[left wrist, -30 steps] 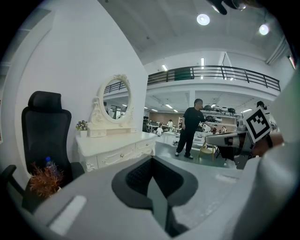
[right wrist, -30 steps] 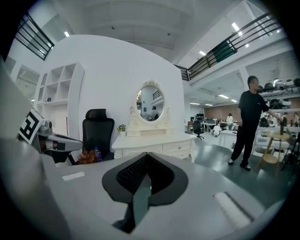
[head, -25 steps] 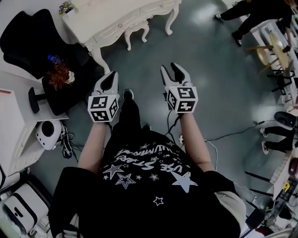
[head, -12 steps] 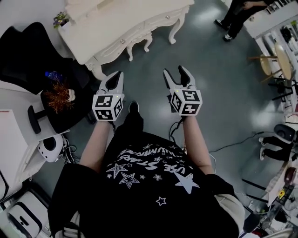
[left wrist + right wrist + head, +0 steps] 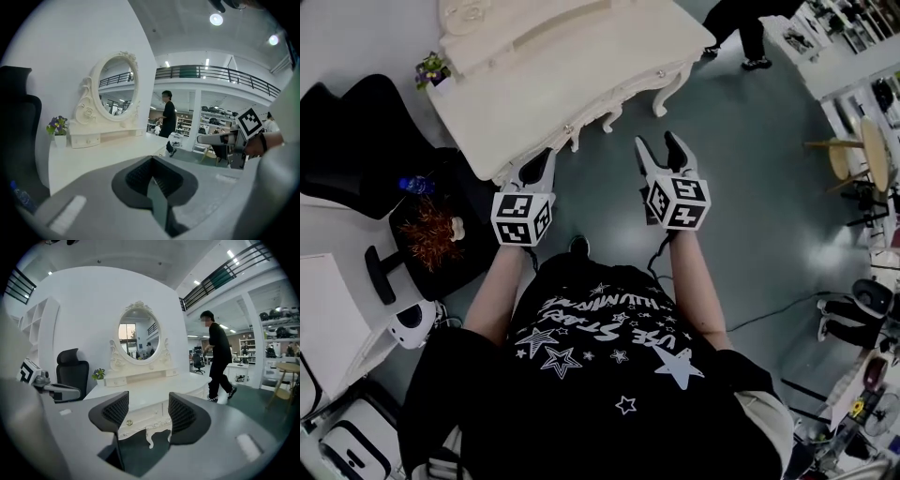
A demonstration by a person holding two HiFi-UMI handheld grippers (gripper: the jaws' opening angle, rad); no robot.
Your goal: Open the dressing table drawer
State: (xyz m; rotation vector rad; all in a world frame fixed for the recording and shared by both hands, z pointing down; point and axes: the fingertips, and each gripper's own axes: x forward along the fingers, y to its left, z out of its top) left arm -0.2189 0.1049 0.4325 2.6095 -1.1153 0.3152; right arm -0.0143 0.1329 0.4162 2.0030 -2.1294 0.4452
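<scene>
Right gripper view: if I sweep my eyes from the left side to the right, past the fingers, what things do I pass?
Black office chair → small potted plant → oval mirror → walking person in black → round wooden table.

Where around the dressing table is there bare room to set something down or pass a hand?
The dressing table top is bare from the mirror base to the front edge, bar a flower pot at its back left corner. The floor between the drawers and the right gripper is open. Crowded: its left end, beside the black chair.
</scene>
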